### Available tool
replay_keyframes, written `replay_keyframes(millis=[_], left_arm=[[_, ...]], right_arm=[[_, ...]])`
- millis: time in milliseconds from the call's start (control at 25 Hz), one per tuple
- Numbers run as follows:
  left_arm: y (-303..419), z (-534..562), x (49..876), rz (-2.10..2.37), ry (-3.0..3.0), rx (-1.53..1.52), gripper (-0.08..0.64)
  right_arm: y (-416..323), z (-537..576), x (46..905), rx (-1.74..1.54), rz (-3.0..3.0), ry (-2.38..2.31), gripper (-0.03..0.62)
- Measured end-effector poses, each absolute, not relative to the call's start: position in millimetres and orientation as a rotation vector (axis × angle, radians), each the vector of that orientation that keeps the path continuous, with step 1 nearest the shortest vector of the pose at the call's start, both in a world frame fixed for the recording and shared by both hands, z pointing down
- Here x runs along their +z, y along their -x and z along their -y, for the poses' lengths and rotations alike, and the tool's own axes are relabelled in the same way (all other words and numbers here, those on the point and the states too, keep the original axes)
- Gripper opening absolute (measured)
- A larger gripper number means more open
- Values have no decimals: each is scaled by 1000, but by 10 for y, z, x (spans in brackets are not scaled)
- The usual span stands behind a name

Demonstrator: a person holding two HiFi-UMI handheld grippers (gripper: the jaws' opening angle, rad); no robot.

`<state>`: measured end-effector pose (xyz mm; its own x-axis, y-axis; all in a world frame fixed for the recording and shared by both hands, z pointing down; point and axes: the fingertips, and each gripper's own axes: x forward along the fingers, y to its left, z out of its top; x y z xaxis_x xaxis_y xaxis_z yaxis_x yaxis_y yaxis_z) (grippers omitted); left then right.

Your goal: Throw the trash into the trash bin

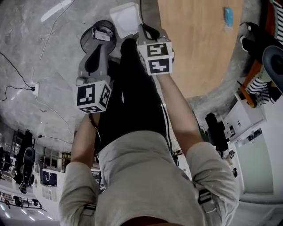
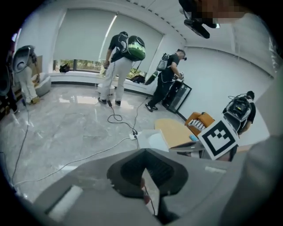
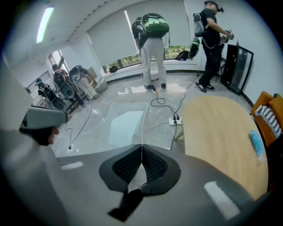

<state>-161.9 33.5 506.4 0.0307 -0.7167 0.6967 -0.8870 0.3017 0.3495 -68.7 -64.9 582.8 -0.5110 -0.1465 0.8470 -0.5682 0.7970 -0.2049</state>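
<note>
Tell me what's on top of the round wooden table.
A small blue item lies on the wooden table; its near edge is covered by the right claw's body.

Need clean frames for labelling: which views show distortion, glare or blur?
Head view: fairly sharp, with a soft glare streak on the floor. Left gripper view: fisheye bending, dark corners, close foreground soft. Right gripper view: same bending, bright ceiling light, window glare on the floor.

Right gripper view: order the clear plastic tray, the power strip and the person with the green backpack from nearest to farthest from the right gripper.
1. clear plastic tray: pinched in the jaws of the right gripper, straight ahead.
2. power strip: lying just beyond the tray, slightly to the right.
3. person with the green backpack: standing at the back of the room, centre.
</note>
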Motion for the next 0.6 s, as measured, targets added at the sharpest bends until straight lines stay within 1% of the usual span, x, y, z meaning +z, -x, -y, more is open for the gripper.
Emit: replay_keyframes(millis=[280,600], left_arm=[[2296,-1347,5270,1828,-1256,183,18],[2602,-2244,5368,1877,-1166,120,18]], right_arm=[[1482,-275,5809,488,2101,-307,11],[1844,-1196,5670,450,2114,-228,11]])
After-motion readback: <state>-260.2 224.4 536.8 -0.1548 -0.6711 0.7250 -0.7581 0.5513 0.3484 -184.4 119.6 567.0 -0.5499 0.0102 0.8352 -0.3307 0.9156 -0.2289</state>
